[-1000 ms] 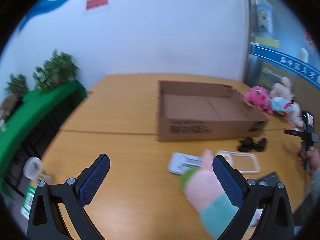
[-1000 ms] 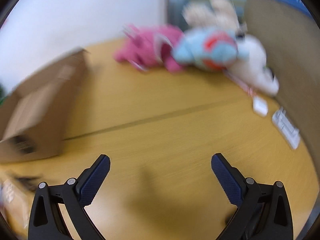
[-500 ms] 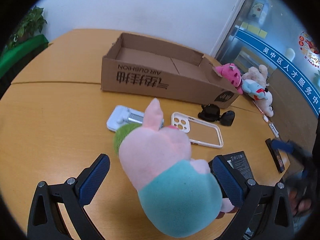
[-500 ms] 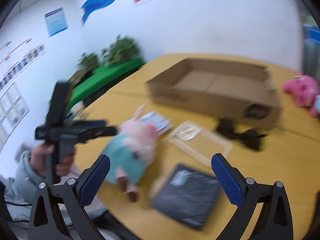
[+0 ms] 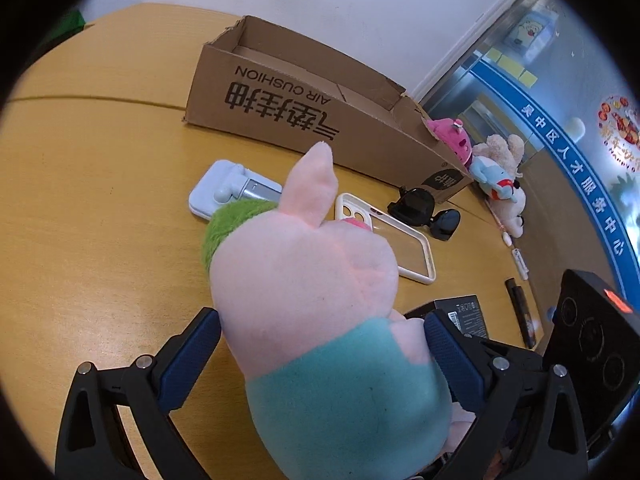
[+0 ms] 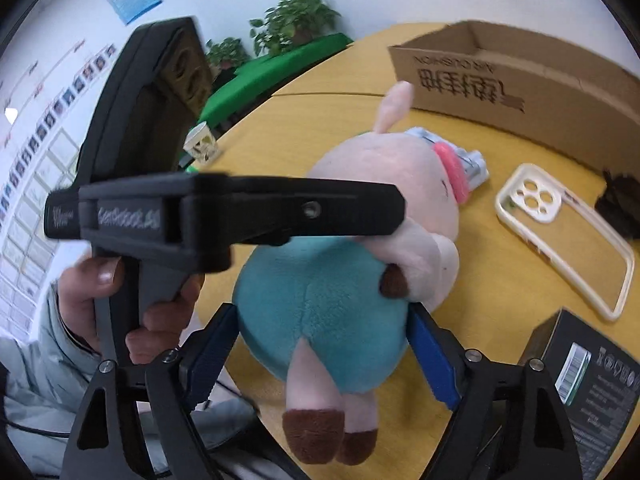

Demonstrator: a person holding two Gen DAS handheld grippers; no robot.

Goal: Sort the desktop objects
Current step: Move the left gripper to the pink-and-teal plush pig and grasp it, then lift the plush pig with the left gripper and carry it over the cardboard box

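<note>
A pink pig plush [image 5: 304, 264] in a teal dress lies on the wooden table [image 5: 100, 220], head toward the cardboard box [image 5: 312, 120]. My left gripper [image 5: 320, 340] straddles it from behind at full width, open, its pads beside the plush's back. In the right wrist view one left finger [image 6: 320, 210] crosses in front of the pig's head, held by a hand [image 6: 160, 320]. My right gripper [image 6: 320, 332] is closing, and its pads press on both sides of the pig's [image 6: 320, 292] teal body. The pig's brown feet hang toward that camera.
Beyond the pig lie a white folding phone stand [image 5: 224, 192], a clear phone case [image 5: 404, 248], black sunglasses [image 5: 424, 212] and a black carton [image 6: 592, 368]. More plush toys [image 5: 496, 176] sit past the box's far corner. Potted plants [image 6: 296, 16] stand off the table.
The right gripper swung from the far plush toys round to the pig, and its jaws narrowed onto the teal body. The left gripper sank and tilted down over the pig.
</note>
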